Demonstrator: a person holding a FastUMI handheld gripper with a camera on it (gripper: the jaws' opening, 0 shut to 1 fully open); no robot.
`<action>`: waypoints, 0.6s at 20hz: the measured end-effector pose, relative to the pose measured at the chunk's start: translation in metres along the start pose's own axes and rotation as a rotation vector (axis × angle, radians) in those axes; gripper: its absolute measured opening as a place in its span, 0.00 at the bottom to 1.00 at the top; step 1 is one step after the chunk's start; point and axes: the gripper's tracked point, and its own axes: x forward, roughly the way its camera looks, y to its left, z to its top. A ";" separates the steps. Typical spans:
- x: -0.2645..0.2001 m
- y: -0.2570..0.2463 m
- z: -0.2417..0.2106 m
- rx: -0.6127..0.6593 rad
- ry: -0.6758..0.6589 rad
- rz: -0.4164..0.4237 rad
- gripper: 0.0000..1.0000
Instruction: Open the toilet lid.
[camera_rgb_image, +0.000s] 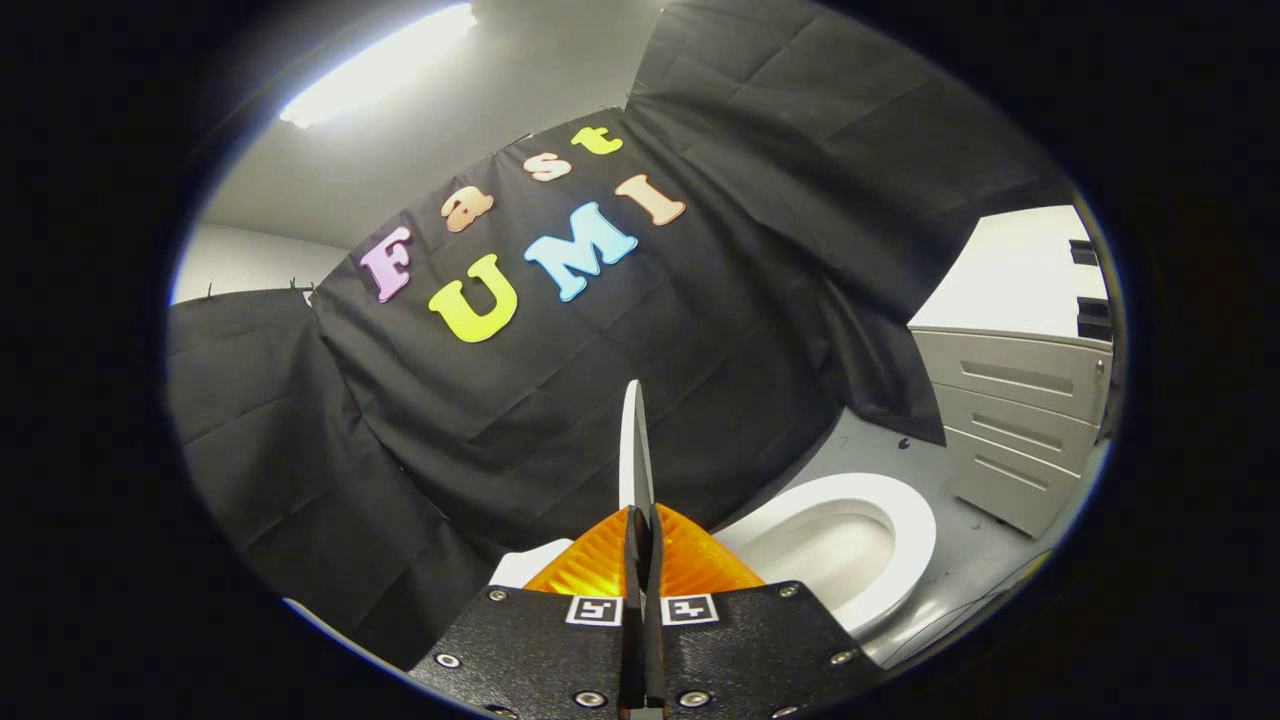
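Observation:
My gripper is shut on the white toilet lid. I see the lid edge-on, as a thin sliver rising from between the fingers. It is lifted off the toilet and tilted up. To the right of the fingers, lower down, the white seat ring lies flat around the uncovered bowl. A small white part of the toilet shows just left of the fingers.
A light grey drawer cabinet stands beyond the toilet on the right, on a grey floor. Black cloth walls close off the space ahead and to the left.

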 end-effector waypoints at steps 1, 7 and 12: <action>0.001 0.008 0.000 -0.011 0.003 0.009 0.00; 0.000 0.035 -0.003 -0.043 0.009 0.044 0.00; -0.001 0.063 -0.009 -0.056 0.004 0.090 0.00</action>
